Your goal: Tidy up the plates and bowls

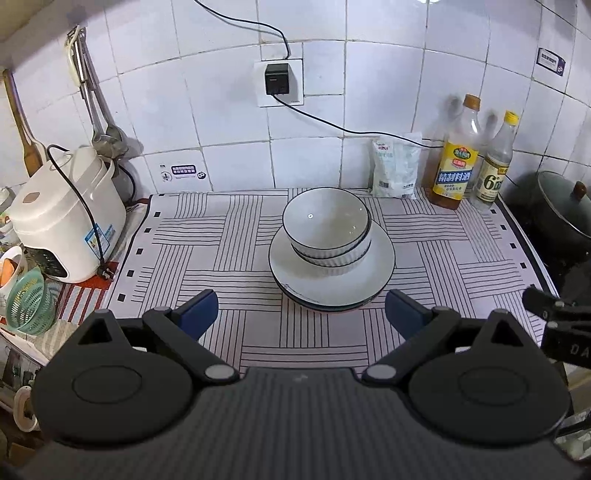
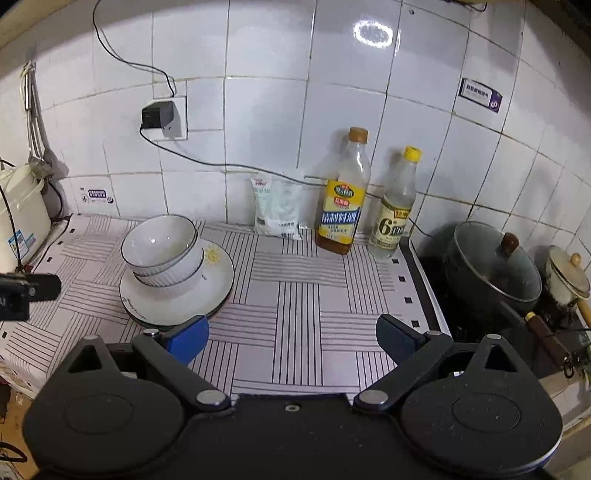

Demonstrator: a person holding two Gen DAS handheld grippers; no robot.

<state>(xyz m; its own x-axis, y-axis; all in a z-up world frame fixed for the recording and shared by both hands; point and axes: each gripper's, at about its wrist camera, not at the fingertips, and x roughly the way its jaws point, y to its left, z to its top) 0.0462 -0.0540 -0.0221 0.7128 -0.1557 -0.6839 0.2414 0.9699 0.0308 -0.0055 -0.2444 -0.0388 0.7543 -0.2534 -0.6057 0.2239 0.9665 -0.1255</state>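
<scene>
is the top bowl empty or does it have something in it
Empty: the top bowl shows only its bare glazed inside, nested upright in another bowl.

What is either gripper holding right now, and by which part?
Nothing. The left gripper and right gripper are both open and empty, short of the two nested white ribbed bowls on the stacked white dark-rimmed plates.

wall: white tiles (image 1: 229, 110), socket w/ black plug (image 1: 277, 79) | counter: striped cloth (image 1: 221, 236) | left edge: rice cooker (image 1: 62, 218) | right edge: stove w/ pot (image 2: 491, 266) | light: ring glare (image 2: 373, 33)
</scene>
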